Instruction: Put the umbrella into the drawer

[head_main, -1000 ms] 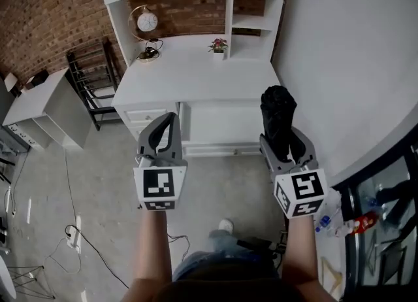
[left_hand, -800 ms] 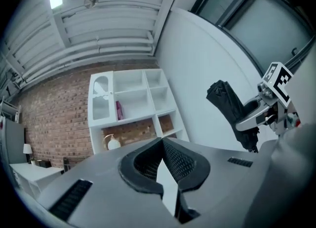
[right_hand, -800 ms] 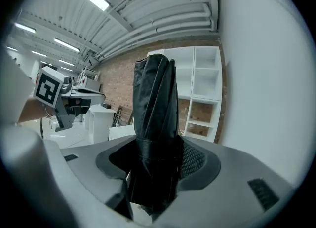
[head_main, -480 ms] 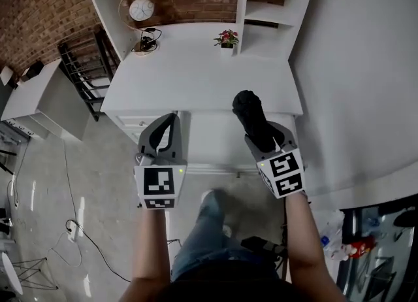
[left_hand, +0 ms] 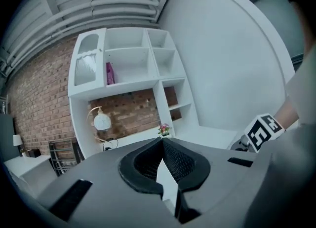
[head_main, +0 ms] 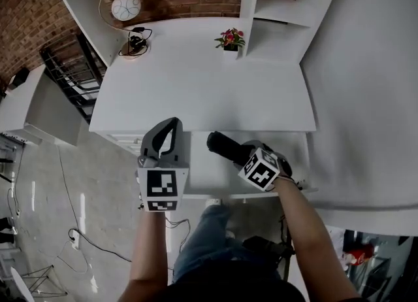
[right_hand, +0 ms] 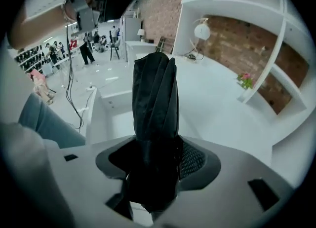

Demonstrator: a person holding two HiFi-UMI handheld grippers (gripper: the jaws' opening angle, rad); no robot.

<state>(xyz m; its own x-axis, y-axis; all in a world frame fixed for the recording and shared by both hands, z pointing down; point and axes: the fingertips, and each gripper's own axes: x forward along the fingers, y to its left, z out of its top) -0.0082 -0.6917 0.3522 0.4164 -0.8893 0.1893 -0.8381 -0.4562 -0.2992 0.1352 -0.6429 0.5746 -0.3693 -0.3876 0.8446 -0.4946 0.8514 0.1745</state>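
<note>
A black folded umbrella (head_main: 224, 146) (right_hand: 155, 91) is clamped in my right gripper (head_main: 245, 155) (right_hand: 153, 159), whose jaws are shut on its lower end. It points left and downward over the open white drawer (head_main: 204, 175) (right_hand: 114, 116) under the desk top (head_main: 196, 91). Left of the drawer, my left gripper (head_main: 171, 124) (left_hand: 162, 142) sits at the desk's front edge. Its fingertips meet and hold nothing. The right gripper's marker cube (left_hand: 261, 132) shows at the right of the left gripper view.
A globe-shaped clock (head_main: 125, 8) and a small potted plant (head_main: 230, 38) stand at the back of the desk under white shelves. A black rack (head_main: 72, 72) and a white cabinet (head_main: 32, 108) are to the left. Cables (head_main: 72, 242) lie on the floor. My leg (head_main: 202, 242) is below the drawer.
Both grippers have come up to the desk. The right gripper has tipped down and swung left, so the umbrella went from upright to lying over the open drawer.
</note>
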